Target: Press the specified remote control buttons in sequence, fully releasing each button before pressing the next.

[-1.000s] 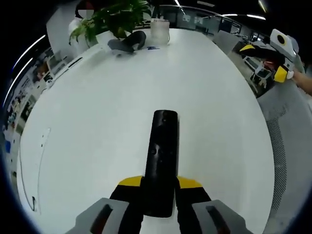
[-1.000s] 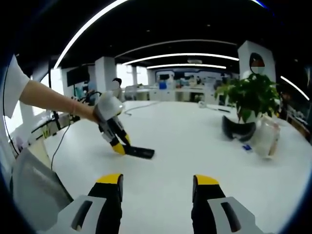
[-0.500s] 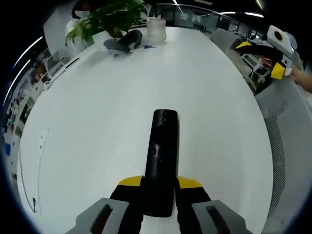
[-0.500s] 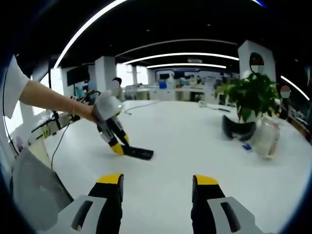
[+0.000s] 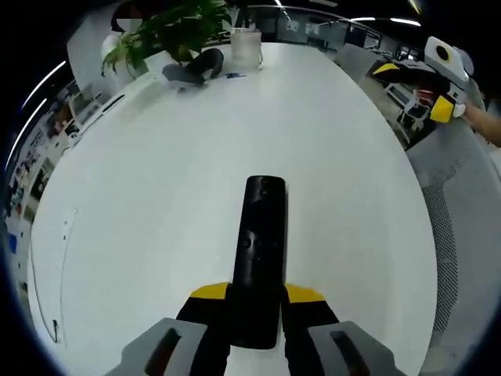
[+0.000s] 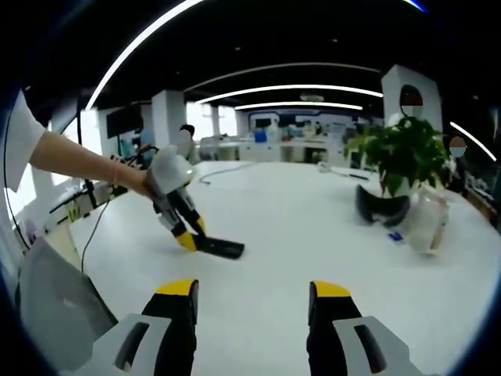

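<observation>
A long black remote control (image 5: 258, 251) lies on the white table (image 5: 156, 196), pointing away from me. My left gripper (image 5: 254, 301) is shut on its near end, yellow-tipped jaws against both sides. In the right gripper view the same remote (image 6: 221, 247) rests flat on the table, held by the left gripper (image 6: 182, 229) in a person's hand. My right gripper (image 6: 254, 301) hangs open above the table's near part, well apart from the remote, nothing between its jaws. It also appears far off in the left gripper view, the right gripper (image 5: 438, 78) at the upper right.
A potted green plant (image 6: 403, 157), a dark headset-like object (image 6: 381, 207) and a clear plastic container (image 6: 427, 219) stand at the table's far side. A grey mesh chair back (image 5: 462, 211) lies off the table's right edge. A cable (image 6: 94, 227) trails at the left.
The left gripper with the remote has tipped slightly, shifting the background a little. The right gripper has barely moved.
</observation>
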